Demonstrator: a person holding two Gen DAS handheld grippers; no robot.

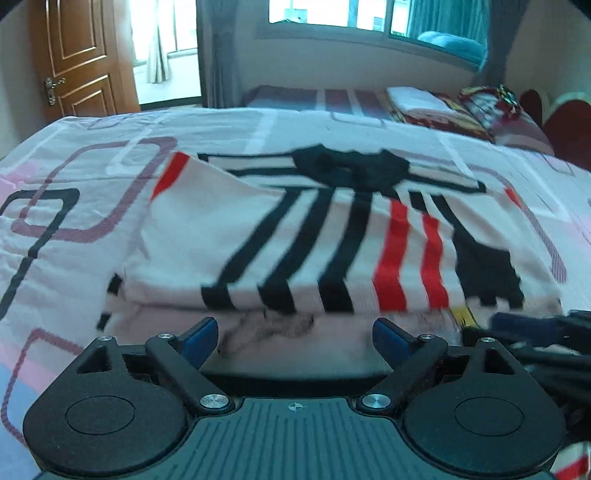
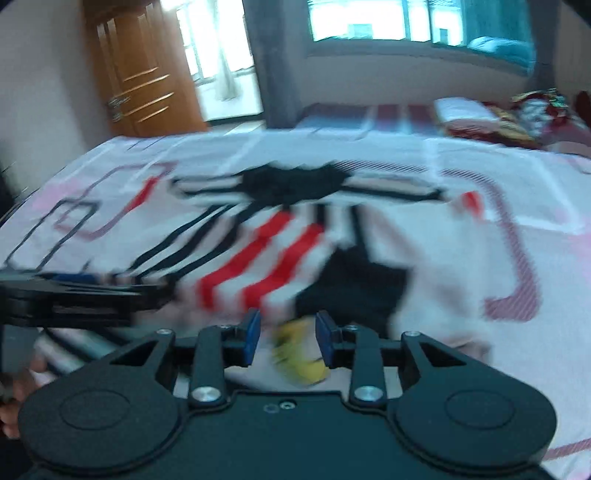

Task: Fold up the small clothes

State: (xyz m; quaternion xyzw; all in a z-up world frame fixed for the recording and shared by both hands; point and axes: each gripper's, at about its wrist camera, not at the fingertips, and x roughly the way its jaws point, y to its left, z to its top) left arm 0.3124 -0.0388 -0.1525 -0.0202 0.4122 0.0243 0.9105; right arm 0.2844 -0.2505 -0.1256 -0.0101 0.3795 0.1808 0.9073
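Two tools work over one small striped shirt (image 1: 332, 236) that lies on the bed (image 1: 74, 221), its white cloth crossed by black and red stripes, with a dark collar (image 1: 351, 170) at the far end. The shirt's left side is folded over onto the body, and its near hem sits just ahead of both tools. The left tool (image 1: 295, 336) has its jaws spread wide with nothing between the blue pads (image 1: 201, 341); the hem lies just beyond them. The right tool (image 2: 288, 339) is partly open, its jaws standing either side of a yellow patch (image 2: 299, 354) at the garment's near edge, though motion blur hides whether the pads touch the cloth. In the right wrist view the left tool shows at the left edge, close beside the shirt. A folded pile of bedding (image 1: 424, 103) rests at the far end of the bed, below a window (image 1: 332, 14), and a wooden door (image 1: 81, 55) stands to the left.
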